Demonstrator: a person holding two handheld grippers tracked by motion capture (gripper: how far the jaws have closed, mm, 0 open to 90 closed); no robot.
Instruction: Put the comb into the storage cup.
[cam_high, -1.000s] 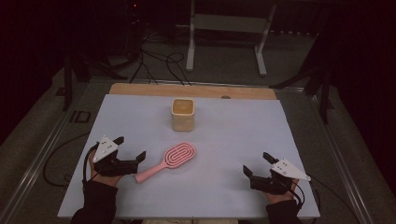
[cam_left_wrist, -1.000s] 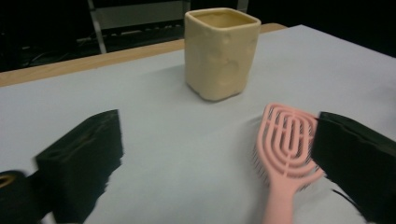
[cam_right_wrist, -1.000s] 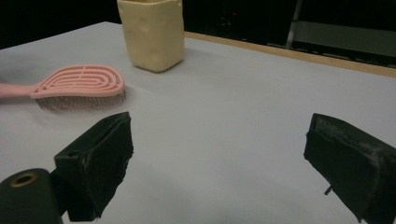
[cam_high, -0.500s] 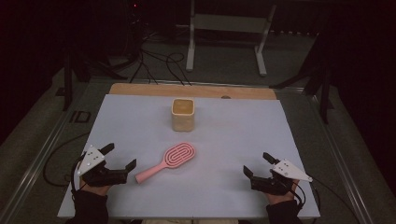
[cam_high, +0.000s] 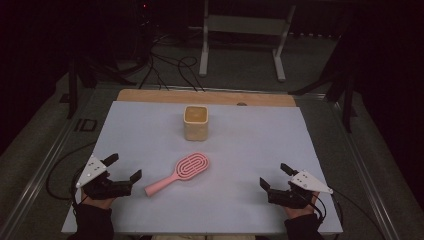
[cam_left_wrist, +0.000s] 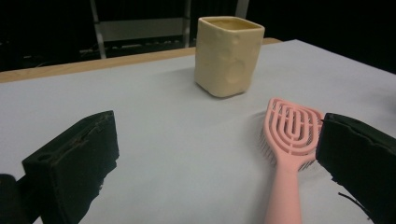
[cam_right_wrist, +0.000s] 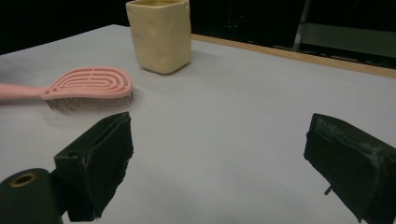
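Since one second ago, left gripper (cam_high: 123, 168) has drawn back toward the near left corner of the tabletop (cam_high: 150, 130), off the brush handle; right gripper (cam_high: 274, 176) is unchanged. Left fingers (cam_left_wrist: 77, 161) are spread wide, holding nothing. Flat pink plastic hairbrush (cam_high: 180, 172) lies on the tabletop just ahead of the left fingers, handle end nearest them, not touching. Right fingers (cam_right_wrist: 95, 156) are also wide and empty, well apart from the brush. Pale yellow square ceramic cup (cam_high: 195, 122) stands upright beyond the brush head.
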